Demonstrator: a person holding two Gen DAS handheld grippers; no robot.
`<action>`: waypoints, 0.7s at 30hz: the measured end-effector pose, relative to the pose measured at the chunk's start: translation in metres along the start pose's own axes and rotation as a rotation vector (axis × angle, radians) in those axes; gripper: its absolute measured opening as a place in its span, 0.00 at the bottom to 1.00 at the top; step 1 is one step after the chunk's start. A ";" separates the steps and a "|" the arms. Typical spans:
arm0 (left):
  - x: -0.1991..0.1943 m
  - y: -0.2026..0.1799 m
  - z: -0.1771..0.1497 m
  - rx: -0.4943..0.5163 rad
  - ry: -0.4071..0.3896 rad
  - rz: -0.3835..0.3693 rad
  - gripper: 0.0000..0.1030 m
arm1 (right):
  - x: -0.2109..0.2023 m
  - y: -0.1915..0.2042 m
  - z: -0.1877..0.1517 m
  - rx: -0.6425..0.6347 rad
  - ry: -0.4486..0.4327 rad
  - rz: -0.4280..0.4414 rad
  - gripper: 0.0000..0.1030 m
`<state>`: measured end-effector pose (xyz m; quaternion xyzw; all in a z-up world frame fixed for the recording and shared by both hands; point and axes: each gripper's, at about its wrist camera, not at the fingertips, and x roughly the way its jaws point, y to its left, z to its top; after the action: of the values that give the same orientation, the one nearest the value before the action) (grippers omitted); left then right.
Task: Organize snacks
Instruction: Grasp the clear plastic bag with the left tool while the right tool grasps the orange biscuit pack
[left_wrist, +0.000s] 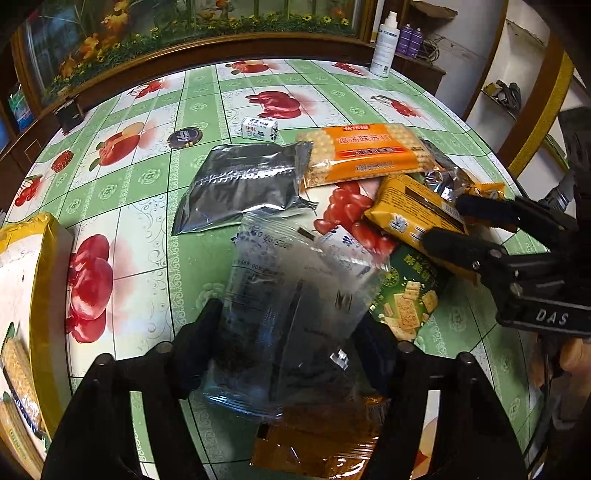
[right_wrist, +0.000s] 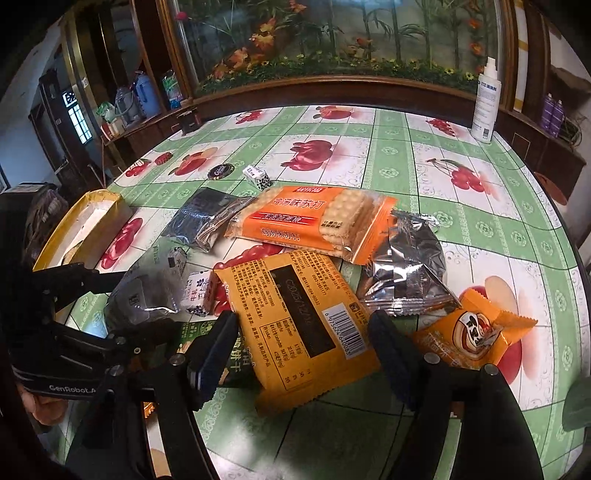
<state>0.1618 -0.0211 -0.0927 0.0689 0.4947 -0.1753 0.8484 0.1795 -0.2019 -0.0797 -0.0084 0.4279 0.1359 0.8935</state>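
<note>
A pile of snack packs lies on the fruit-pattern tablecloth. My left gripper is shut on a clear pack of dark snacks, which also shows in the right wrist view. My right gripper is open, its fingers either side of a yellow-orange barcode pack; this pack also shows in the left wrist view. An orange soda-cracker pack and silver foil packs lie behind. A green cracker pack lies under the pile.
A yellow-rimmed box with cracker packs stands at the left, also visible in the left wrist view. A small candy, a dark round lid, a white spray bottle and an orange bun pack are on the table.
</note>
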 end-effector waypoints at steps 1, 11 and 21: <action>-0.001 -0.001 -0.001 0.001 0.001 -0.005 0.62 | 0.000 0.000 0.002 -0.008 -0.001 0.006 0.74; -0.007 0.009 -0.007 -0.055 -0.004 -0.016 0.56 | 0.012 0.008 0.011 -0.120 0.026 0.065 0.79; -0.024 0.029 -0.021 -0.149 -0.027 0.005 0.46 | -0.010 0.005 -0.009 0.001 -0.011 0.088 0.69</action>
<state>0.1442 0.0172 -0.0845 0.0044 0.4946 -0.1368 0.8583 0.1658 -0.2002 -0.0774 0.0115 0.4230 0.1747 0.8891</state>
